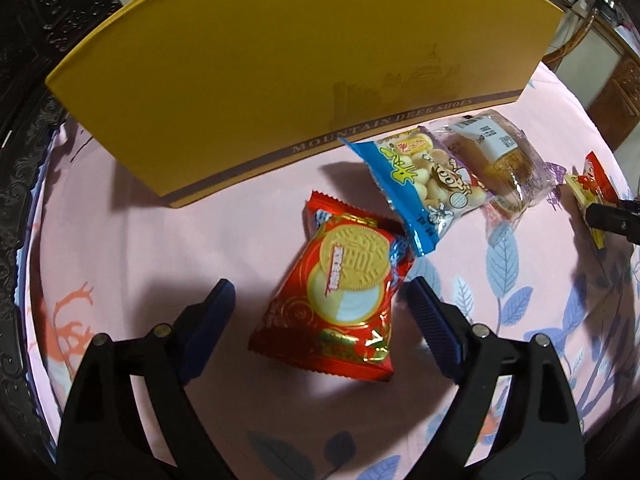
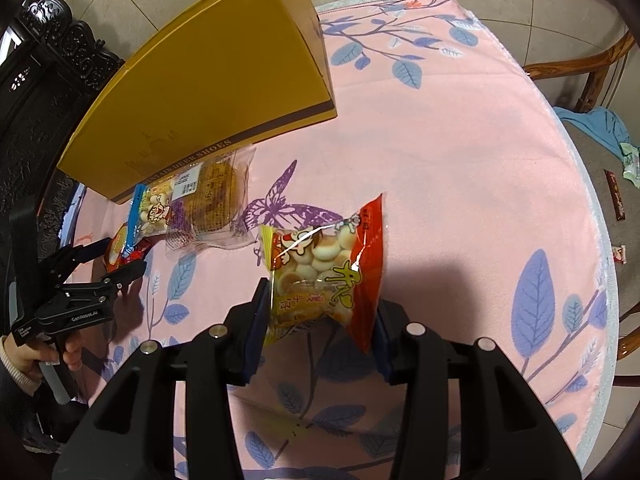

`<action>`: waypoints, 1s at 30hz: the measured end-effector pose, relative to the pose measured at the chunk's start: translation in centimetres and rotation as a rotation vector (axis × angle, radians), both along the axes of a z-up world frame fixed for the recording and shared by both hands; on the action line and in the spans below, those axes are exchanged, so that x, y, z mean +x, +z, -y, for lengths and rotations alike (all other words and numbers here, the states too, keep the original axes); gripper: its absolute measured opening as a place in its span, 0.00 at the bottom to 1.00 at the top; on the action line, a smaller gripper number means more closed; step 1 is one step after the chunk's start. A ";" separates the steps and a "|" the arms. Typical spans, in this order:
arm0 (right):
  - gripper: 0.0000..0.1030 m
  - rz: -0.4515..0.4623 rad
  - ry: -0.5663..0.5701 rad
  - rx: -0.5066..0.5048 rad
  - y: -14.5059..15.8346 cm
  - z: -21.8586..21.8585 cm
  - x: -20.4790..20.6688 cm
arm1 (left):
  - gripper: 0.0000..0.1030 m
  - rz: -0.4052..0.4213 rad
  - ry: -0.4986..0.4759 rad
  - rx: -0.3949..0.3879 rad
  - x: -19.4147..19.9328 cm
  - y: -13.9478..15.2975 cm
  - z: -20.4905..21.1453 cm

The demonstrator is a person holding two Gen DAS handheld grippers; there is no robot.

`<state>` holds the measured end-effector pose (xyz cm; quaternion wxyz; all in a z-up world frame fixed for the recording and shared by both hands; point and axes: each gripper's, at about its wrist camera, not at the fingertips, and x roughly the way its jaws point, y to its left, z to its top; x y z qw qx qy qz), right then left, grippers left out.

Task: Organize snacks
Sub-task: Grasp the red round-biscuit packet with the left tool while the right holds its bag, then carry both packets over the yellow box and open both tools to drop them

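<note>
A red biscuit packet [image 1: 340, 300] lies on the pink cloth between the spread fingers of my open left gripper [image 1: 320, 296]. A blue packet of small biscuits [image 1: 416, 184] and a clear-wrapped cake [image 1: 492, 156] lie beyond it, against a closed yellow shoe box [image 1: 280, 68]. My right gripper [image 2: 320, 312] is shut on a red and yellow packet of small biscuits [image 2: 324, 268], held a little above the cloth. The right wrist view also shows the box [image 2: 208, 92], the cake [image 2: 212, 196], the blue packet [image 2: 150, 208] and my left gripper [image 2: 120, 258].
The round table [image 2: 460, 152] wears a pink leaf-print cloth. Dark carved furniture [image 2: 52, 64] stands at the left. A wooden chair [image 2: 592, 72] is at the right. Small wrappers [image 2: 616, 200] lie on the floor.
</note>
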<state>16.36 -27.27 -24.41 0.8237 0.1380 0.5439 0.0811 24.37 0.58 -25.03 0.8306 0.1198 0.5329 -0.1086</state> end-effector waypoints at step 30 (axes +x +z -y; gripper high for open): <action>0.35 0.029 0.033 -0.064 2.9 -0.9 -2.0 | 0.54 -0.020 0.125 -0.129 -8.4 0.7 1.0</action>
